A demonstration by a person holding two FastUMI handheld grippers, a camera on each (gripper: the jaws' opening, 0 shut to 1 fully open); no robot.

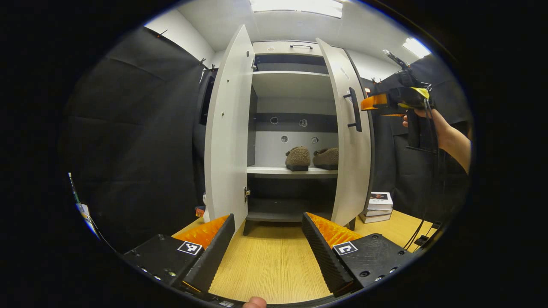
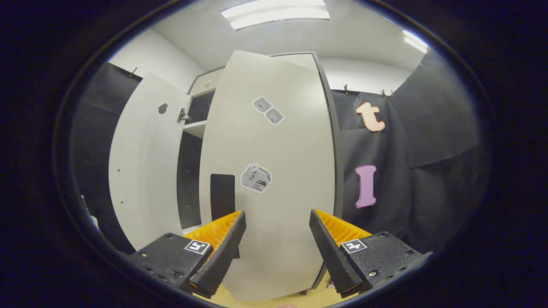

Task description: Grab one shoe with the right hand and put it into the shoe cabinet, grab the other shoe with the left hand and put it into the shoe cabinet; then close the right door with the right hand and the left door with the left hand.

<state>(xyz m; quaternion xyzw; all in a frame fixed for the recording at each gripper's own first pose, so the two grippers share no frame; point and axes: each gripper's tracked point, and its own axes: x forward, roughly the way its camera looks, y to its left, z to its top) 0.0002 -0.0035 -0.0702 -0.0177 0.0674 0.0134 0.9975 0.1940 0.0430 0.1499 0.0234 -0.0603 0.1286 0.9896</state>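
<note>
Both claws stand spread with nothing between their fingers. From the left gripper view, the left gripper hangs over the wooden table, pointed at the shoe cabinet, which stands with both doors swung open. On the middle shelf sit the two shoes, side by side and close together: one brown fuzzy shoe nearer the centre and the other shoe to its right, partly hidden by the edge of the right door. The left door is wide open, inner face showing. Farther off at the right of that view, a hand holds the right gripper up near the black handle on the right door's outer face (whether it touches the door cannot be told from here). A small stack of books lies on the table beside the cabinet's right foot. From the right gripper view, the right gripper faces the outer face of the right door at close range, fingers apart, with the left door open beyond it.
</note>
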